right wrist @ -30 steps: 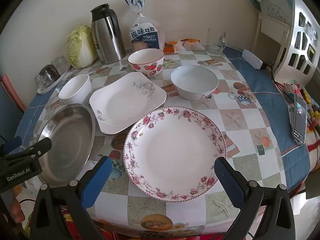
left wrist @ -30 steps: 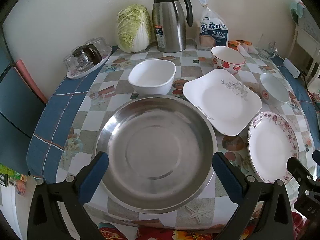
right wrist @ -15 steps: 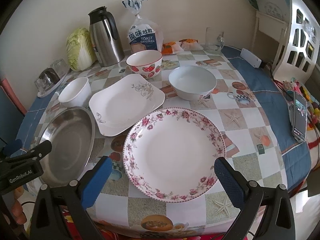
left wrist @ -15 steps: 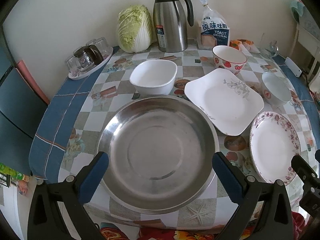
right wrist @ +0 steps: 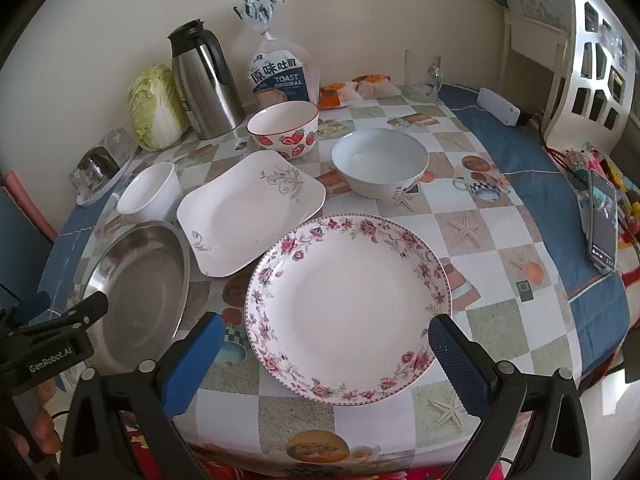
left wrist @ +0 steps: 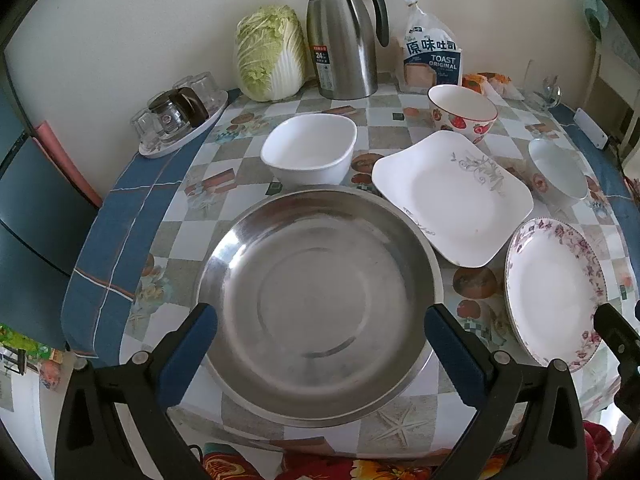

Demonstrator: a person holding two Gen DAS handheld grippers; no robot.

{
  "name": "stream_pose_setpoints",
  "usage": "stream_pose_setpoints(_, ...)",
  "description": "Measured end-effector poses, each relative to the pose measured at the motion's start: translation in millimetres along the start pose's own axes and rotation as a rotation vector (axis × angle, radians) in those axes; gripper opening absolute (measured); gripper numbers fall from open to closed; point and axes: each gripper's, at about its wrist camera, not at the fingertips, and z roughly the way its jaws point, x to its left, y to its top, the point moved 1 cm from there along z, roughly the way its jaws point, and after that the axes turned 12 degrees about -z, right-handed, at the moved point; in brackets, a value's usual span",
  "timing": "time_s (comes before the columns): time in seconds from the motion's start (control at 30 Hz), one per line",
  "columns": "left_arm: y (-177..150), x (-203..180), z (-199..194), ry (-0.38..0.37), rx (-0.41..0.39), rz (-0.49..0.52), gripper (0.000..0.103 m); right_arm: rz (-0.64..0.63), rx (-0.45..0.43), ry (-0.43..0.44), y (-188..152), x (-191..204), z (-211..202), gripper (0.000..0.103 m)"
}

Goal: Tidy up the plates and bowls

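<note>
— Checkered oilcloth is spread over the desk [right wrist: 472, 240], which is pushed against a pale wall. How are the jaws set?

— Both pairs are spread wide and nothing is gripped. The left gripper [left wrist: 320, 344] is held low at the near edge, its jaws straddling the stainless steel basin [left wrist: 320, 300]; the right gripper [right wrist: 326, 354] is poised the same way over the rose-rimmed plate [right wrist: 348, 312]. No contact with either rim can be made out.

— Why held so?

— Each piece appears to be lined up for a pick. The dishes are all laid out singly, so stacking is judged not yet begun.

— And farther out?

— A square white plate [right wrist: 252, 208] is set between basin and round plate, its corner just beside the basin rim. Behind it, three bowls are stood apart: a squarish white bowl [left wrist: 310, 148], a strawberry bowl [right wrist: 284, 128] and a plain round bowl [right wrist: 380, 160]. Along the wall a napa cabbage [left wrist: 270, 52], a steel carafe [left wrist: 344, 32] and a toast bag [left wrist: 432, 56] are parked, seemingly out of the working area.

— What is shown by one view only?

— A tray of upturned glasses [left wrist: 180, 120] is seen clearly from the left wrist. From the right wrist alone, a phone [right wrist: 602, 224], a glass mug [right wrist: 422, 72] and a white shelf unit [right wrist: 592, 40] are revealed.
</note>
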Motion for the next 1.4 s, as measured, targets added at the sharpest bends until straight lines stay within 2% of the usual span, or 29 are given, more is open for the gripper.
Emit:
stream_pose_setpoints(1.0,-0.1,-0.9,4.6,0.011,0.016,-0.002,0.103,0.021,0.001,0.013,-0.2,-4.4,1.3,0.103)
stream_pose_setpoints(1.4,1.9,7.4,5.1,-0.039,0.029,-0.041,0.103,0.025,0.004,0.015,-1.4,-4.6,2.5,0.103)
